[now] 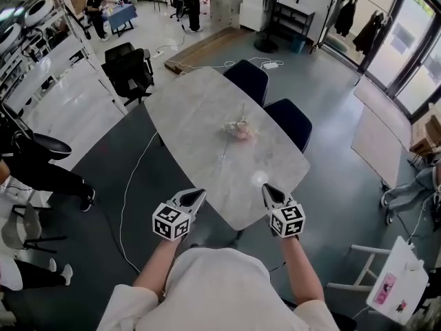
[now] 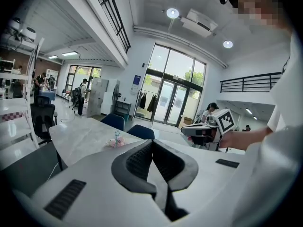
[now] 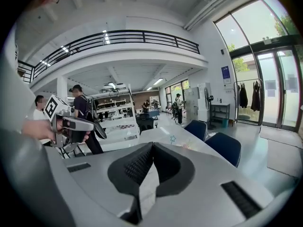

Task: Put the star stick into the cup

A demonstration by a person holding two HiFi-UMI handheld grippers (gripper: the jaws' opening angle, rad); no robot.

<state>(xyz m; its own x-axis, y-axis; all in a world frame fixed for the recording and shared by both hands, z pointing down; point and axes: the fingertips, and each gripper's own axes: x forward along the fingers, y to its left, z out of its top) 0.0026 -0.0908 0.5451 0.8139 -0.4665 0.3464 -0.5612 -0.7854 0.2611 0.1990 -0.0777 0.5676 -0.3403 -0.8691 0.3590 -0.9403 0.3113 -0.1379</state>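
A small pink cup-like thing (image 1: 240, 131) sits near the middle of the pale marble table (image 1: 200, 109). A thin star stick (image 1: 241, 116) rises at it; whether the stick is inside it I cannot tell. In the left gripper view the star stick (image 2: 117, 135) stands upright over the pink thing (image 2: 115, 143). The right gripper view shows the star (image 3: 173, 139) far ahead. My left gripper (image 1: 199, 194) and right gripper (image 1: 265, 187) hover at the table's near edge, both shut and holding nothing. The left gripper's (image 2: 152, 142) jaws meet, and so do the right gripper's (image 3: 152, 145).
Two dark blue chairs (image 1: 248, 80) (image 1: 291, 121) stand at the table's far side, a black office chair (image 1: 129, 71) to the left. A cable (image 1: 131, 192) runs over the floor. A white stool (image 1: 396, 285) is at the right. People stand at the room's edges.
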